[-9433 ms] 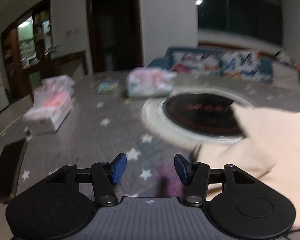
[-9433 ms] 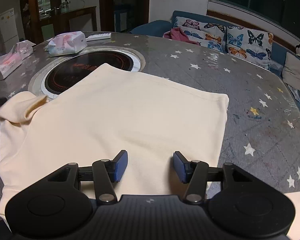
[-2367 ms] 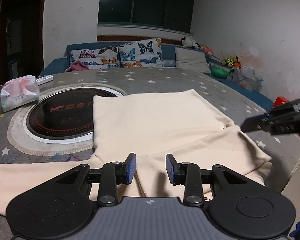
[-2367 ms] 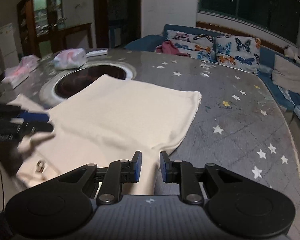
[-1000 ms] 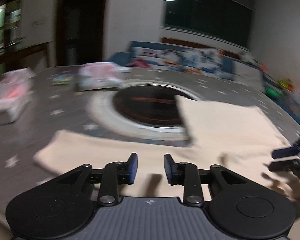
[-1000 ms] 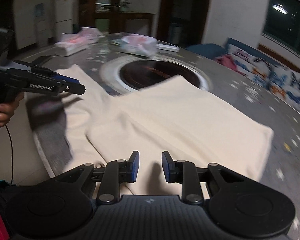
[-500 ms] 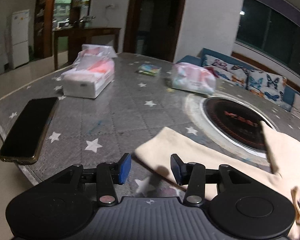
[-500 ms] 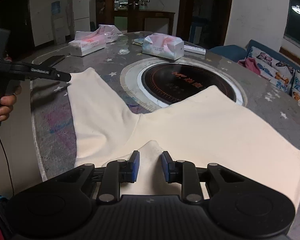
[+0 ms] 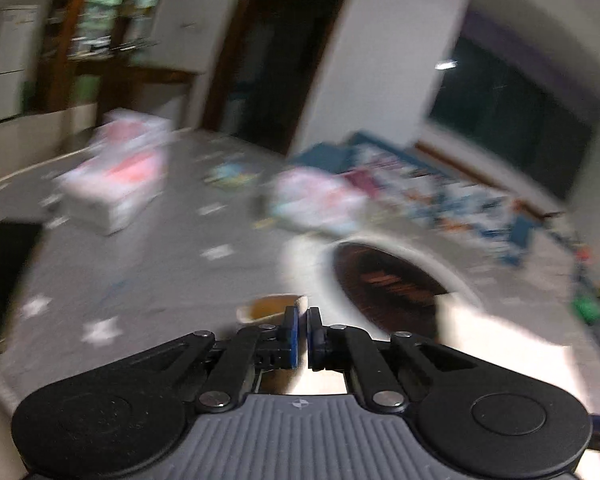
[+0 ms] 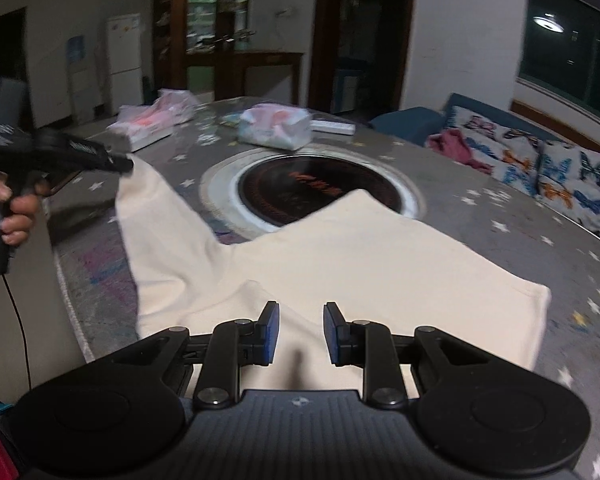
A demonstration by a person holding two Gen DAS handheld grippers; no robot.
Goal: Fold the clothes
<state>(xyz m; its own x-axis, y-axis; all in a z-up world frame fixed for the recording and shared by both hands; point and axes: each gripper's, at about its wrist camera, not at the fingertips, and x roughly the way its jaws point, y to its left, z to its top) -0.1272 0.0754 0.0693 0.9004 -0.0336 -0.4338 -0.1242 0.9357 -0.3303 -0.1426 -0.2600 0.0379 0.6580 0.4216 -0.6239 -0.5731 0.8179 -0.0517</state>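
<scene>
The cream garment (image 10: 340,256) lies spread over the near side of the star-patterned table (image 10: 500,208), its far corner lapping onto the round dark cooktop (image 10: 316,188) set in the middle. It looks barely begun as a fold — the body is flat in one layer as far as I can tell, and one sleeve (image 10: 156,216) stretches out to the left. The left gripper (image 10: 120,165) has its fingers pressed together on that sleeve's cuff, lifting it off the table; its own view is badly blurred but shows the cuff (image 9: 274,307) just past the tips. The right gripper (image 10: 298,334) hovers over the near edge with its fingers apart, holding nothing. I'd say the sleeve is about to be laid across the body — the other folds remain.
</scene>
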